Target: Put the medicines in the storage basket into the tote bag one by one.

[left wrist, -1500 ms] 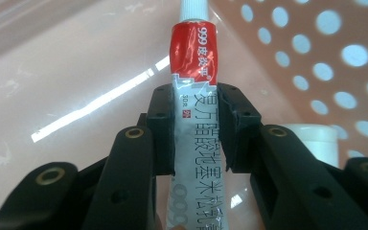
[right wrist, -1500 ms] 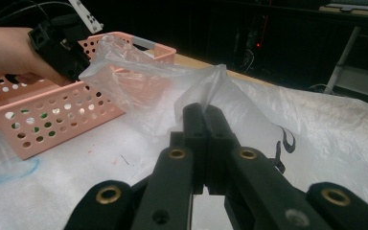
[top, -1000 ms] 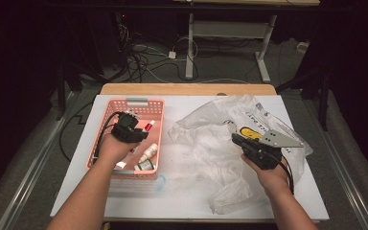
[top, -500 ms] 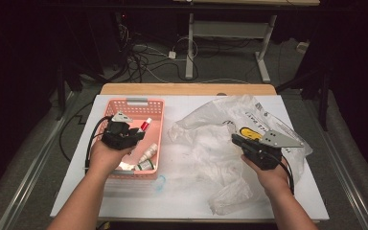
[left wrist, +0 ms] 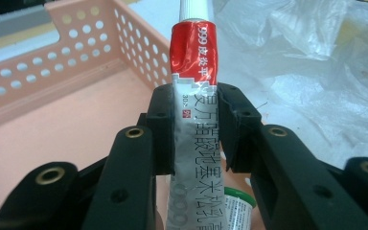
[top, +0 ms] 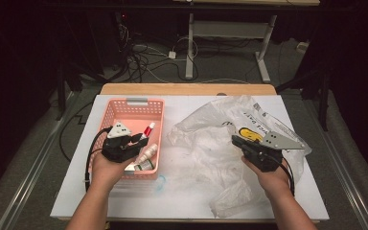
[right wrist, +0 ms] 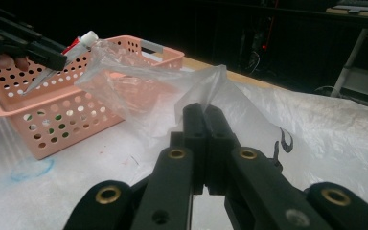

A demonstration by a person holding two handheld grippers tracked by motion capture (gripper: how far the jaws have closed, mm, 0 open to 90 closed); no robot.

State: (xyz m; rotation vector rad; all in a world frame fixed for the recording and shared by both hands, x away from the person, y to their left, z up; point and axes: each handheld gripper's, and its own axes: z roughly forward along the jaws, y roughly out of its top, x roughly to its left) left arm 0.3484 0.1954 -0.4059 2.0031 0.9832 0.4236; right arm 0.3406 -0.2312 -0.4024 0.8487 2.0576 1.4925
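Two grippers are at work on the white tabletop (top: 191,196). Left gripper (left wrist: 194,120) has its jaws closed on a red-and-silver tube (left wrist: 194,96), held above the pink basket (top: 112,112). Right gripper (right wrist: 203,124) has its jaws pinched together on a fold of the clear bag (right wrist: 139,91), lifting it just beside the basket.

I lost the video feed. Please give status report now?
Left hand-held gripper shut on tube, above basket. Right hand-held gripper pinching plastic bag. Nothing blocking.
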